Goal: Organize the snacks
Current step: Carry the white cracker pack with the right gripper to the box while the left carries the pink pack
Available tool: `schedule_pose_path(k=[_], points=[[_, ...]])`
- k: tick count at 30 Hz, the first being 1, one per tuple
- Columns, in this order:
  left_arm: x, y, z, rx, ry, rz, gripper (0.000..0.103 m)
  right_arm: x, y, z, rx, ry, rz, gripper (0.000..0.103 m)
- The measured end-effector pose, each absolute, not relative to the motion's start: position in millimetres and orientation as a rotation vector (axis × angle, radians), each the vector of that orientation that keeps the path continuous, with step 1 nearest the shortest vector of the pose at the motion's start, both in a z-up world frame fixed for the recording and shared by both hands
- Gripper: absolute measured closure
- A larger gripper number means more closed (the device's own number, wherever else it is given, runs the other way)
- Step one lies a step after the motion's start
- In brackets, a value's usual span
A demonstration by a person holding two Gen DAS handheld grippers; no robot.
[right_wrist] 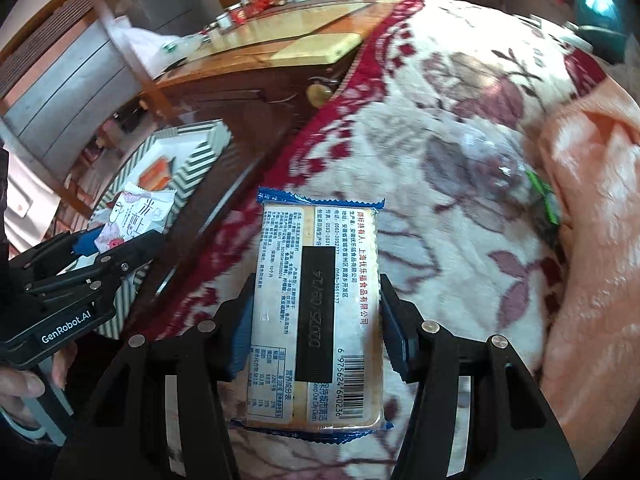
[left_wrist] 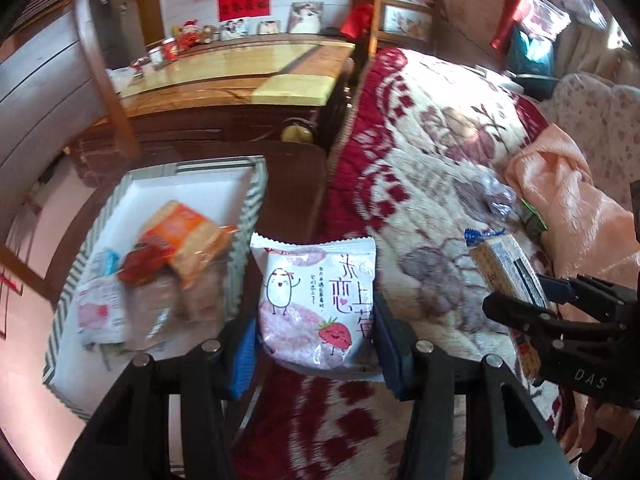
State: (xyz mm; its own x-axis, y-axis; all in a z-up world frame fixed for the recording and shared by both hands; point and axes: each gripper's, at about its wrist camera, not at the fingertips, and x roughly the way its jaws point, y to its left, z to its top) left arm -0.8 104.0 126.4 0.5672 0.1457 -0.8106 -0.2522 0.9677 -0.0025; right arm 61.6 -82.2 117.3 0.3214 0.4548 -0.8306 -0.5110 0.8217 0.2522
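The left gripper [left_wrist: 316,340] is closed about halfway onto a white strawberry snack packet [left_wrist: 316,304], blue pads pressing both its sides; the packet hangs above the red-and-cream blanket [left_wrist: 420,152]; to the left of these tongs sits the striped-rimmed box [left_wrist: 244,216], with an orange packet [left_wrist: 180,236] and other wrappers inside; the right gripper [right_wrist: 316,336] likewise clamps a blue-edged biscuit pack [right_wrist: 316,304] by its long sides, printed back upward, over the blanket; a peach cloth [right_wrist: 592,208] lies to its right.
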Motion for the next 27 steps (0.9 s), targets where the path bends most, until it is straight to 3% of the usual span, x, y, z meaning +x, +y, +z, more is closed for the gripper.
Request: schedule_pose_path(k=[27], points=[[-47,207,123,-0.274,0.916,0.427,0.049,33,50,137,-0.228,1.067,0.845,0.048]])
